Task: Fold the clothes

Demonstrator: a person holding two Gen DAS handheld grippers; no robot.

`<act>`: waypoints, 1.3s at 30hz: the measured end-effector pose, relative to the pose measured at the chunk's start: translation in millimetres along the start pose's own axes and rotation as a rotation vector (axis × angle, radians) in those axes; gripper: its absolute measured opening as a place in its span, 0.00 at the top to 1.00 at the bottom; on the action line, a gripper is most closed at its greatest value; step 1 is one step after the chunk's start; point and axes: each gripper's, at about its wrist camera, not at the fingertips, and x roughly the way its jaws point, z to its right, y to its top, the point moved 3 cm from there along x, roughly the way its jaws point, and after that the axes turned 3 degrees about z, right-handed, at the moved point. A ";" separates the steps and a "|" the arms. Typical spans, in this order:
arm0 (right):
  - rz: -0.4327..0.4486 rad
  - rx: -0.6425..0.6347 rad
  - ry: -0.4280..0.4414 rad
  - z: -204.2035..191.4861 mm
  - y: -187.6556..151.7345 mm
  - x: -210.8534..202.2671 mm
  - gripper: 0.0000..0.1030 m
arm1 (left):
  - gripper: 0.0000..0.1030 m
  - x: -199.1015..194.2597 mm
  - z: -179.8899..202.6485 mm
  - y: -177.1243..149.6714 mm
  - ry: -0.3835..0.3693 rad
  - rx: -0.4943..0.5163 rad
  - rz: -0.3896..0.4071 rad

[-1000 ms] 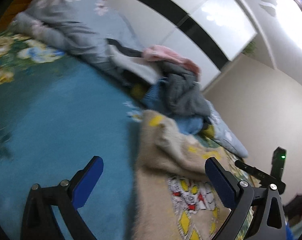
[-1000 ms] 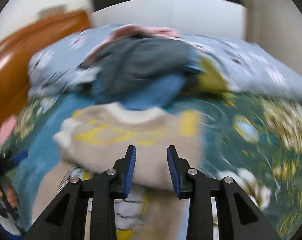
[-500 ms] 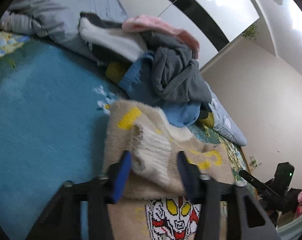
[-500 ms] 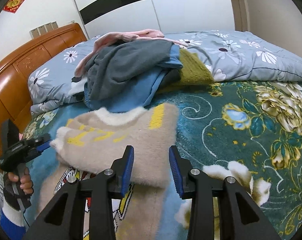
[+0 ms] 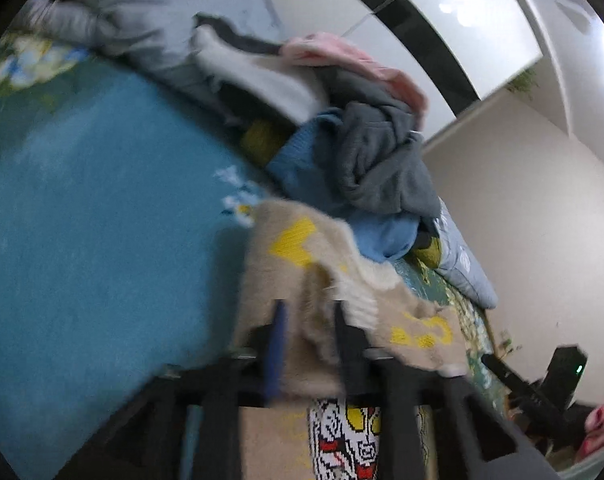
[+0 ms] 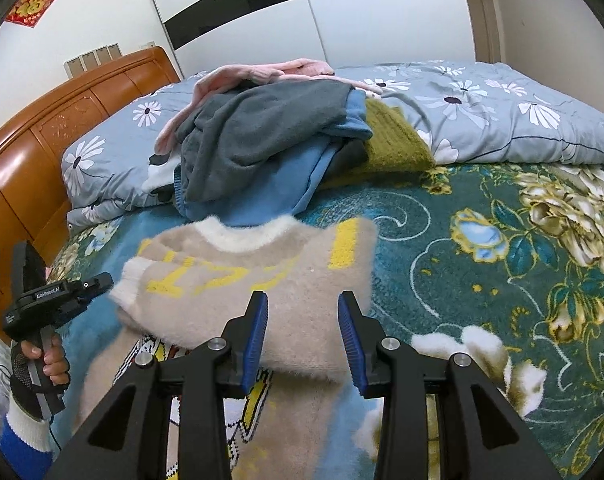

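Note:
A fuzzy beige sweater with yellow marks and a cartoon print lies on the bed, its top part folded over toward me. In the left wrist view the sweater shows its white cuff between the fingers. My left gripper is closed on the sleeve cuff; it also shows in the right wrist view. My right gripper stands partly open over the folded edge of the sweater, its blue pads apart and touching nothing I can make out.
A pile of unfolded clothes, grey, blue, pink and olive, lies behind the sweater. A grey floral quilt runs along the back. A wooden headboard is at the left. The bedspread is teal with flowers.
My left gripper went from wide open to closed on the sleeve cuff and carried it over the sweater. My right gripper has opened a little wider.

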 end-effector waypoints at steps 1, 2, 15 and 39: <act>-0.002 0.000 0.001 -0.1 -0.9 0.7 0.64 | 0.57 0.6 -2.9 -1.5 -0.021 -0.021 -0.006; -0.003 0.001 0.002 0.0 -0.9 1.4 0.64 | 0.55 2.3 -3.5 -3.2 -0.030 -0.029 -0.016; -0.010 0.023 0.008 1.8 -1.0 11.1 0.64 | 0.53 23.0 21.9 -16.5 -0.075 0.018 -0.074; -0.080 -0.110 -0.032 -21.9 2.4 51.9 0.58 | 0.92 -4.1 4.2 5.6 0.056 0.108 0.070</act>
